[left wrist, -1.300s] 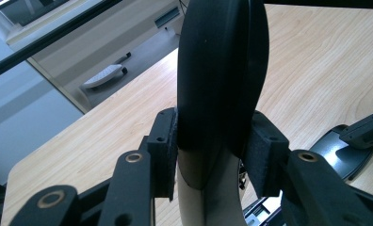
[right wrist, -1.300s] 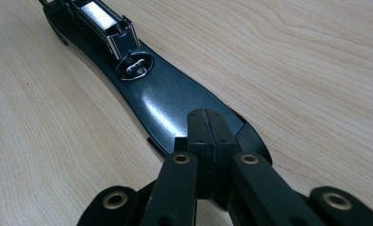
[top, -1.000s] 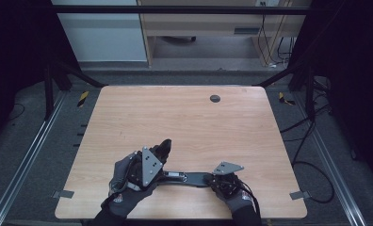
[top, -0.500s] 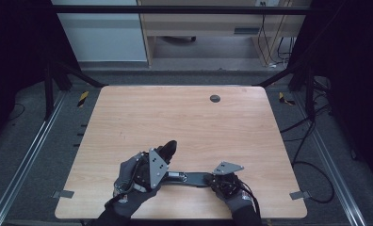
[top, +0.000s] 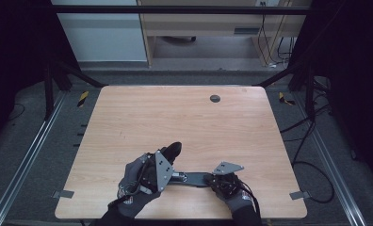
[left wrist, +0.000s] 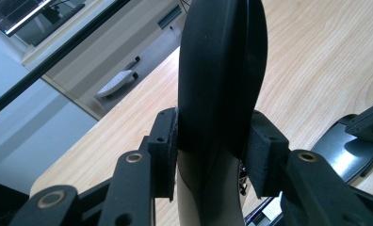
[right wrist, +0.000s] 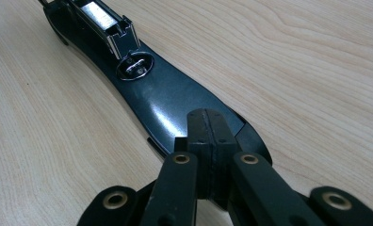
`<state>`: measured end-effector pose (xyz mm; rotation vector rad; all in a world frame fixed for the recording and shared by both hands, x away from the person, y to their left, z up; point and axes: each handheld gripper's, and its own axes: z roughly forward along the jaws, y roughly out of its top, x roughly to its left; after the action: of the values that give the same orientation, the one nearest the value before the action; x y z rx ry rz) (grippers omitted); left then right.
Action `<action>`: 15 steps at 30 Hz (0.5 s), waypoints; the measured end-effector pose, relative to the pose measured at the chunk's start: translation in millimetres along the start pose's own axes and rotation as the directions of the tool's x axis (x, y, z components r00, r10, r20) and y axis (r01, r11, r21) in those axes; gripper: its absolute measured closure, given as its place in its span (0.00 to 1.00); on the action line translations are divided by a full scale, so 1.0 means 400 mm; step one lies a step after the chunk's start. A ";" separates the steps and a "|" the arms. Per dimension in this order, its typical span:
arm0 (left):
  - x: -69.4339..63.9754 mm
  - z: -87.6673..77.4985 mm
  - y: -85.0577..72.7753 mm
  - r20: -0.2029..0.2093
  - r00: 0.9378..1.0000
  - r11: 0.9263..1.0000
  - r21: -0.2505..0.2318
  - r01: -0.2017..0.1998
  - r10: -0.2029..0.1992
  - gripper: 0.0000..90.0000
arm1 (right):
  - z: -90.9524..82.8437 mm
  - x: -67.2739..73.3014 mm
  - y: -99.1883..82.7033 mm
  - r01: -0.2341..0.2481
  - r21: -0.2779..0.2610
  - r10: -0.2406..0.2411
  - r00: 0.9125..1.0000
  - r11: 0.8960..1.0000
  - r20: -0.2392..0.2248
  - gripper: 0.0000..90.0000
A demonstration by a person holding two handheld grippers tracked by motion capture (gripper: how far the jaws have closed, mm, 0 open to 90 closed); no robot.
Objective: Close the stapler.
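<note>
**Two grippers on a dark device near the lower edge of the counter**

Hidden parts: in the high view the hands and grey plates cover both ends of the flat dark base (top: pixel 194 179), and what kind of device it is cannot be told. In the left gripper view the black curved piece (left wrist: pixel 220 70) is cut off by the top edge.

At lower left of centre in the high view, the left gripper (top: pixel 168 157) pinches this glossy, rounded black piece between its pads. To its right, the base lies flat on the wooden counter (top: pixel 184 117); it is glossy, tapering, with a metal clip (right wrist: pixel 104 21) and an oval inset (right wrist: pixel 135 66). The right gripper (right wrist: pixel 208 136) rests on its near end, jaws pressed together.

Against the earlier frames, the left gripper and its piece have shifted slightly rightward.
</note>
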<state>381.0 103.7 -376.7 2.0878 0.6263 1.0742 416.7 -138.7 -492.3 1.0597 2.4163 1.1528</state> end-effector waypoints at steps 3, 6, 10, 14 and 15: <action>-0.005 0.003 0.001 0.001 1.000 1.000 0.000 -0.005 0.005 0.66 | 0.000 0.000 0.000 0.000 0.000 0.000 1.000 1.000 0.000 1.00; -0.012 0.007 0.004 0.001 1.000 1.000 0.003 -0.019 0.019 0.65 | 0.001 0.000 0.000 -0.001 -0.004 0.001 1.000 1.000 -0.004 1.00; -0.032 0.016 0.008 -0.008 0.998 0.998 0.009 -0.057 0.057 0.65 | 0.001 0.000 0.000 0.000 -0.004 0.000 1.000 1.000 -0.005 1.00; -0.036 0.019 0.010 -0.009 0.998 0.998 0.012 -0.061 0.061 0.65 | 0.000 0.000 0.000 0.000 -0.001 0.000 1.000 1.000 -0.004 1.00; -0.037 0.020 0.010 -0.010 0.998 0.998 0.011 -0.061 0.061 0.65 | 0.001 0.000 0.000 0.000 -0.004 0.000 1.000 1.000 -0.007 1.00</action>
<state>380.0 88.5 -384.2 2.1242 0.5781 1.1189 416.9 -138.7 -492.6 1.0563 2.4186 1.1624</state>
